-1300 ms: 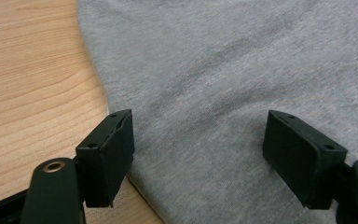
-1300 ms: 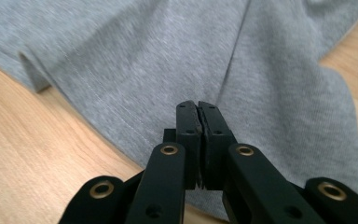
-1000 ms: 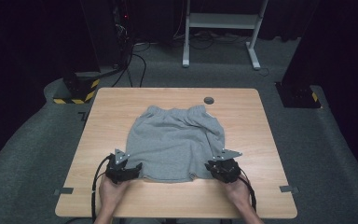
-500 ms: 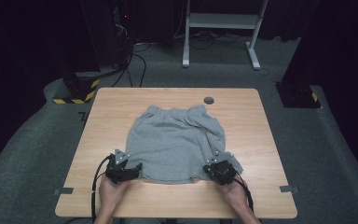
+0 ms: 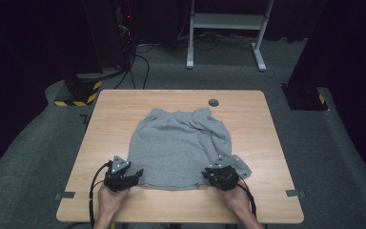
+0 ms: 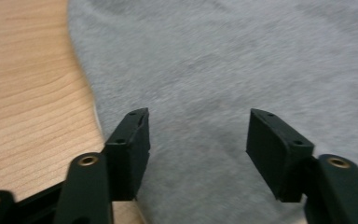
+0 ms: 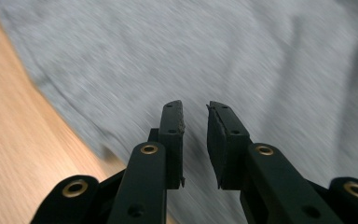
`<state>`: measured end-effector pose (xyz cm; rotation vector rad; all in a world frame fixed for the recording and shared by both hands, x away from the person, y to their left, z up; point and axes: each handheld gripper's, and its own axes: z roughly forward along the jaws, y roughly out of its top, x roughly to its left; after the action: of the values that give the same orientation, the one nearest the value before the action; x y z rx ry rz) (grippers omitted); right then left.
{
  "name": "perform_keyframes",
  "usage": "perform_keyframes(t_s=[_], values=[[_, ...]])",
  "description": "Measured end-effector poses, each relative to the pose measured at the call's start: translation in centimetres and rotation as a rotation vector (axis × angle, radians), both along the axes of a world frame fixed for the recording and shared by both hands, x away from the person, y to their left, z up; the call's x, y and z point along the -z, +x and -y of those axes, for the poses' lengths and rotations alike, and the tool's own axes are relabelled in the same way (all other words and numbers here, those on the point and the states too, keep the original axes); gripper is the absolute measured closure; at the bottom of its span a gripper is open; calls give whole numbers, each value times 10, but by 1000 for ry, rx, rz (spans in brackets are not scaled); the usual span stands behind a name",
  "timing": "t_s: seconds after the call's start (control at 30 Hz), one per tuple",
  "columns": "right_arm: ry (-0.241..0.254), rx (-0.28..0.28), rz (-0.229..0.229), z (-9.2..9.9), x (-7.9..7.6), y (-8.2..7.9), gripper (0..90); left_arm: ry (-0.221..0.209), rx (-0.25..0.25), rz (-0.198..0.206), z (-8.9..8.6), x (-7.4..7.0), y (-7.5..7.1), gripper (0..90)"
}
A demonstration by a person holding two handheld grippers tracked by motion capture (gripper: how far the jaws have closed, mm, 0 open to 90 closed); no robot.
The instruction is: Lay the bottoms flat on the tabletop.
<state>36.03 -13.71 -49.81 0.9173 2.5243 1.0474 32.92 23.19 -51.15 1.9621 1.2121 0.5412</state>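
Lying flat on a wooden table (image 5: 124, 102), a pair of grey shorts (image 5: 181, 148) spreads from its gathered waistband at the far side to a hem that runs along the near side, just ahead of two hand-held grippers. The left gripper (image 5: 136, 172) sits at the garment's near left corner, its black body resting on bare wood while its tips reach onto the cloth. In the left gripper view the jaws stand well apart over the grey fabric (image 6: 242, 60), the left one close to the curving edge where cloth meets table (image 6: 28, 93); they have just been closing, with fabric lying under the gap and no fold caught between the pads. The right gripper (image 5: 208, 174) lies at the near right part of the hem, beside a loose flap of cloth that juts toward the table's right edge. In the right gripper view its jaws are drawn near together with a narrow slit left between them, poised over blurred grey cloth (image 7: 270, 56); they have just been opening, and nothing is seen pinched in the slit. The table's wood (image 7: 14, 140) shows at the left of that view, so the gripper points across the hem onto the garment. The person's hands (image 5: 108, 202) come in from the near edge, with a black cable looping from each gripper. A small dark round disc (image 5: 213, 102) lies on the table just beyond the waistband, well apart from both grippers.
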Motion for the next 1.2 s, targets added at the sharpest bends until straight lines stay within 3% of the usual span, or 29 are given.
perform_keyframes(t_s=[0.2,0.3,0.4,0.5,0.6,0.7,0.8,0.9,0.97,1.2], values=[[-16,-51,2,-31,1,6,730,62,0,-72,-2,5,-1,580],[-32,-72,-4,-42,6,9,725,51,-21,-67,-9,8,-3,662],[-70,-104,-34,-52,13,10,740,83,-24,-60,-11,7,-5,731],[-75,-160,-32,-57,13,2,845,95,-29,-64,-15,6,-8,777],[-78,-215,-21,-59,14,-8,877,92,-48,-71,-19,6,-10,793],[-66,-250,-27,-60,14,-16,872,61,-51,-71,-20,4,-13,786],[-42,-265,-37,-60,15,-20,761,41,-39,-45,-16,-2,-15,704],[-56,-243,-9,-58,14,-21,711,27,-18,-31,-7,-6,-13,625],[-35,-197,-4,-52,12,-18,700,28,-7,-26,-1,-7,-10,570],[-13,-85,3,-20,6,-11,732,37,7,-61,10,5,0,549]])
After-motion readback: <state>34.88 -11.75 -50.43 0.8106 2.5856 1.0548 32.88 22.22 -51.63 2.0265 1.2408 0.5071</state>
